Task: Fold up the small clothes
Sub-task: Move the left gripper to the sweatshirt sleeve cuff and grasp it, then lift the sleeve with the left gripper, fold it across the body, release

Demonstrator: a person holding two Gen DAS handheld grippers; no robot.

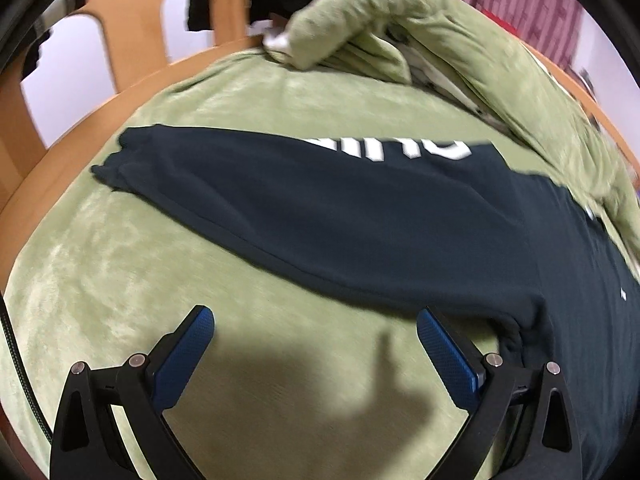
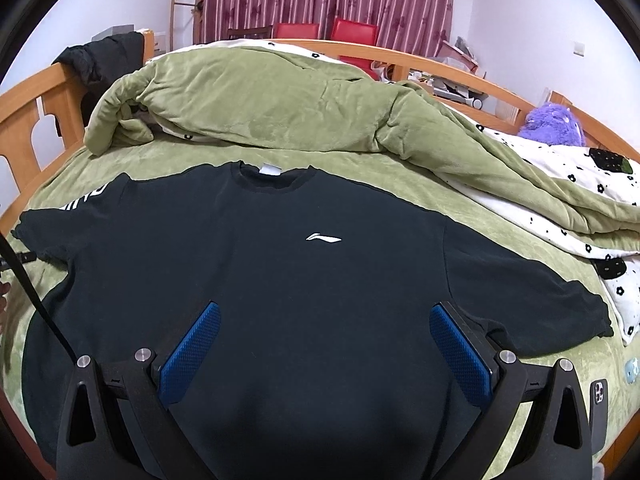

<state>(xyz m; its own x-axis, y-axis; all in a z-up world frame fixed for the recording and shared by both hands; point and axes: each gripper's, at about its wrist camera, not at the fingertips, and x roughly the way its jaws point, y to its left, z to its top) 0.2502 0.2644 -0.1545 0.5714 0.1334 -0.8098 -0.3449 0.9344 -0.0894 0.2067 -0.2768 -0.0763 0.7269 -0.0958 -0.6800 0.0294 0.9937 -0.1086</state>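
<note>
Green bedspread (image 2: 520,240), T-shirt (image 2: 280,280) flat beneath right tongs (image 2: 325,322) (agape).

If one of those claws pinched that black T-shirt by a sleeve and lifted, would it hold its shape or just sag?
The black T-shirt would probably sag: it lies flat and follows the bed's curve, so it looks floppy. The sleeve shows soft wrinkles at its cuff, suggesting thin, light cloth. The plush green blanket beneath may grip it a little, so it might drag rather than slide.
</note>
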